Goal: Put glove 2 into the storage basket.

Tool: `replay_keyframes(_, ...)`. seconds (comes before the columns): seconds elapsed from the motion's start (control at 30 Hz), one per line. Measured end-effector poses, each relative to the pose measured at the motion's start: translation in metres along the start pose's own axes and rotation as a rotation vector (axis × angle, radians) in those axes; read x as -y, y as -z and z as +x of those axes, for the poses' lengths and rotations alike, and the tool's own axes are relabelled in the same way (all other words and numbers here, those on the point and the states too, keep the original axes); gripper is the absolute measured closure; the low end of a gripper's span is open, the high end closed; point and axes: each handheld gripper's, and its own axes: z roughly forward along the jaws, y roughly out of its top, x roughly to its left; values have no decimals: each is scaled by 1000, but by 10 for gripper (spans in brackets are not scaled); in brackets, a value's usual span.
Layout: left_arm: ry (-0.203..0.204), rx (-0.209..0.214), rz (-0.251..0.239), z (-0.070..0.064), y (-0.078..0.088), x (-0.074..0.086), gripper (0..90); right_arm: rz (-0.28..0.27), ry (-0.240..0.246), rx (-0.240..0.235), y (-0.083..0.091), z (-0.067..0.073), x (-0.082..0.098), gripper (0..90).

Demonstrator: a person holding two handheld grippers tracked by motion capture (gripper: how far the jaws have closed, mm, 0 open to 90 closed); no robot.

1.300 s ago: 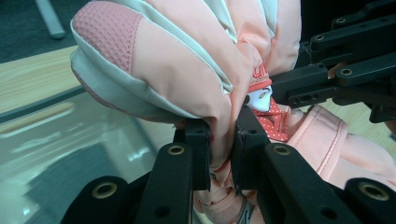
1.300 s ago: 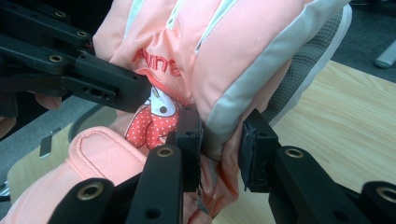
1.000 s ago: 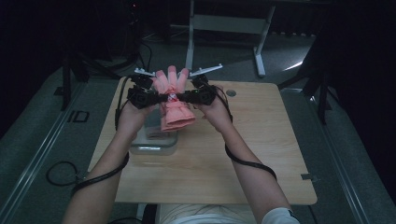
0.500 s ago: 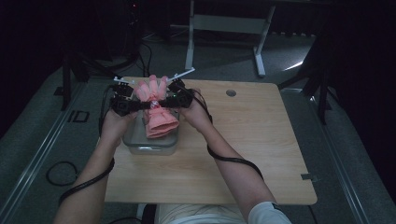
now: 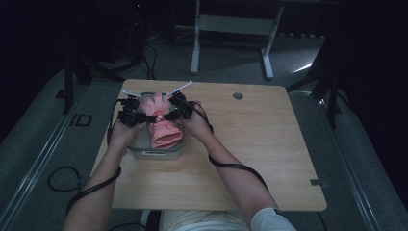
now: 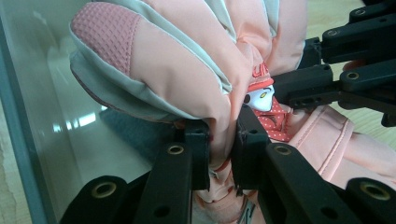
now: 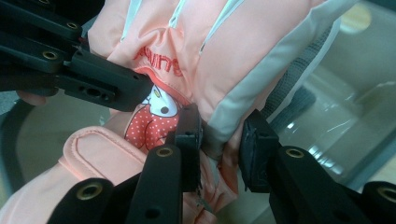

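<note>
Broadly, the biggest thing is the table [image 5: 269,159], a pale wood-grain top with rounded corners and a small round grommet hole [image 5: 237,96] near its far edge. Close to the far left corner sits a clear plastic bin [image 5: 159,153], rectangular, with smooth glossy walls that catch reflections in both gripper views and a greyish rim along its near side. Over and partly inside this bin hangs a padded pink glove [image 5: 162,126], puffy and quilted, made of smooth salmon fabric with pale grey piping between the fingers, a waffle-textured pink patch on one fingertip, and a small printed cartoon figure in a red dotted dress under red lettering; its fingers point toward the far edge of the table, its wide stitched cuff toward the near edge, draping over the bin's inside. The left gripper [image 5: 144,117], black with jointed metal-looking links and brass-coloured rivets, has its jaws pinched narrowly on a fold of the glove at one side, fabric squeezed flat between the pads [image 6: 201,149]. The right gripper [image 5: 166,115], of the same build, clamps the opposite side of the glove, its jaws a little wider around a thicker bunch of pink and grey fabric [image 7: 219,140]. Thin black cables [image 5: 231,166] trail along both forearms.
</note>
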Motion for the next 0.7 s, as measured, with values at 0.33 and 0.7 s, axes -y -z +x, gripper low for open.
replay_keyframes(0.33, 61, -35, 54, 12, -13, 4, 760, 39, -28, 25, -19, -5, 3, 703)
replay_keyframes(0.7, -10, -195, 82, 6, -16, -3, 478, 55, -45, 45, -23, -13, -2, 534)
